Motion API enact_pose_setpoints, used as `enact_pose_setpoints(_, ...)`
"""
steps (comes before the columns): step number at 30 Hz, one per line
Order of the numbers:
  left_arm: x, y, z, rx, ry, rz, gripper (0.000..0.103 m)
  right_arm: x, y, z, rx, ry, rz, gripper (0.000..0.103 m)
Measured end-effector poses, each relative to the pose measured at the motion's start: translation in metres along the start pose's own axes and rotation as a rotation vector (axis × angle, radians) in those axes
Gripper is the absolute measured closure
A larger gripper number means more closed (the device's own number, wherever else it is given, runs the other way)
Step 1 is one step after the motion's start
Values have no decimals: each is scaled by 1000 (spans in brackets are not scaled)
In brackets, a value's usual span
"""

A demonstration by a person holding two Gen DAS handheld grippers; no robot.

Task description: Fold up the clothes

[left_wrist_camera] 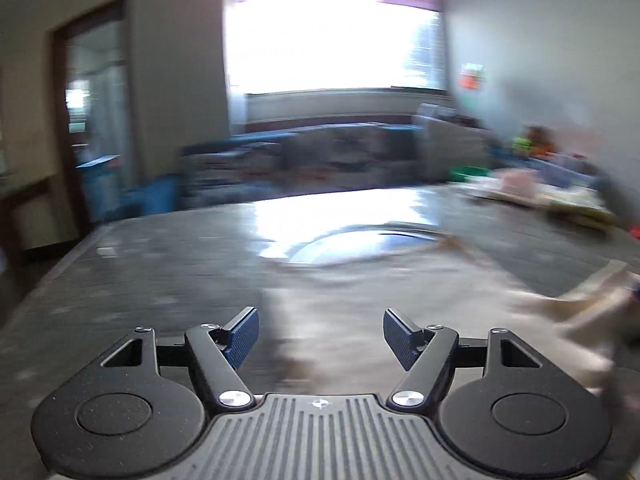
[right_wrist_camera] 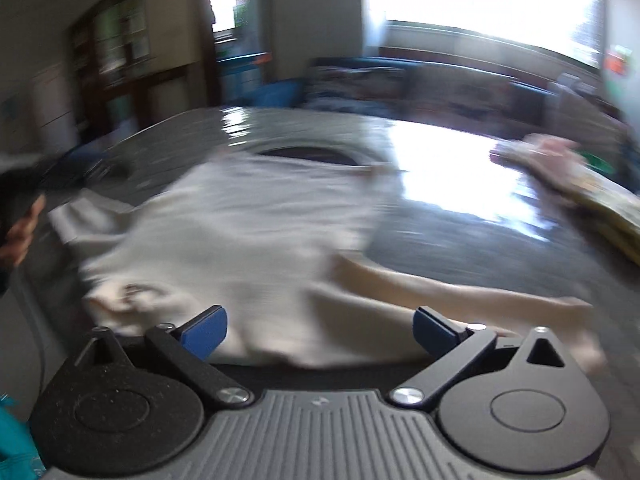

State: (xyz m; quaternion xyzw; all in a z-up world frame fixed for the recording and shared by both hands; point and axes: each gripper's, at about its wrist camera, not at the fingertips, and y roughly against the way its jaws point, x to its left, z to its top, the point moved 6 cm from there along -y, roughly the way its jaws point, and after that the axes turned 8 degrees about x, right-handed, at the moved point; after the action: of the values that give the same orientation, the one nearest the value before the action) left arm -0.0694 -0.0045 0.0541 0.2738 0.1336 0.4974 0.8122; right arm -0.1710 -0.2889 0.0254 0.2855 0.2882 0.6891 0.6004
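Pale cream garment (right_wrist_camera: 240, 232) spread rumpled across the middle of the grey bench (right_wrist_camera: 460, 240), one sleeve trailing toward lower right; heavily blurred, so folds probably loose. Left hand-held gripper (left_wrist_camera: 319, 338) wide open, nothing between its blue pads, cloth at right edge of its frame. Right hand-held gripper (right_wrist_camera: 320, 334) likewise parted, empty, above the garment's near hem.

1 pale garment (right_wrist_camera: 240, 220), 1 table (right_wrist_camera: 460, 232), 1 folded stack (right_wrist_camera: 592, 196) — 2 tools (left_wrist_camera: 319, 338) (right_wrist_camera: 320, 330).
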Motion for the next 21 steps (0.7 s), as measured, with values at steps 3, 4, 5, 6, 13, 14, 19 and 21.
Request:
enact_pose_setpoints(3,-60,-2,-2,8,-105,-151,31,-48,11,-4,-20,-90,-105,9)
enact_pose_setpoints(4,-81,0,-5,7,-149,-193,31,-63,14,-5,-25,-115,-136,10)
enact_pose_setpoints(5,-99,1,-6,7,-194,-230,31,-75,14,-6,-25,-137,-159,11)
enact_pose_setpoints(6,-117,3,-7,7,-237,-266,31,-94,15,-7,-25,-170,-189,14)
enact_pose_setpoints(13,-200,4,-28,13,-489,-404,31,-171,-6,-8,-9,-336,-247,43)
enact_pose_setpoints(14,-205,0,-29,22,-504,-407,32,-177,-11,-7,-2,-348,-236,45)
enact_pose_setpoints(19,-215,-18,-33,72,-536,-422,42,-181,-35,-1,23,-328,-216,48)
enact_pose_setpoints(21,-214,-23,-32,93,-540,-423,49,-181,-40,-1,34,-320,-212,50)
